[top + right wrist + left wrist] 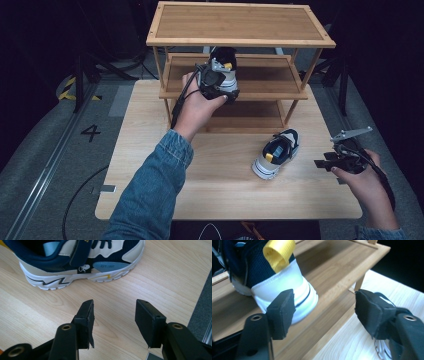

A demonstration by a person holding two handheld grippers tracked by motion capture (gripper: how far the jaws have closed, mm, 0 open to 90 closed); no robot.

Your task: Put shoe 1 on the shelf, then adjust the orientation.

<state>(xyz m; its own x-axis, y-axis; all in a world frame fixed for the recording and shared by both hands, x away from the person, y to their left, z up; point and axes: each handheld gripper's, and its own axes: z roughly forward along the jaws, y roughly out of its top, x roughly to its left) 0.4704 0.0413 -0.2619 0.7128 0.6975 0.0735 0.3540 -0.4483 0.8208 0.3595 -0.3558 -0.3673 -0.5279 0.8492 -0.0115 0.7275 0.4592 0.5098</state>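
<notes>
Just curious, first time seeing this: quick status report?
Left gripper open at shoe on middle shelf. Right gripper open, empty, near shoe on table. Nothing in the way.

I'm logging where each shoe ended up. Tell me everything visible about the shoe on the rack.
The shoe on the rack is a navy mesh sneaker with a white heel and sole and a yellow pull loop. It stands upright on the middle bamboo shelf, heel toward the person. The left gripper is open just behind its heel.
</notes>
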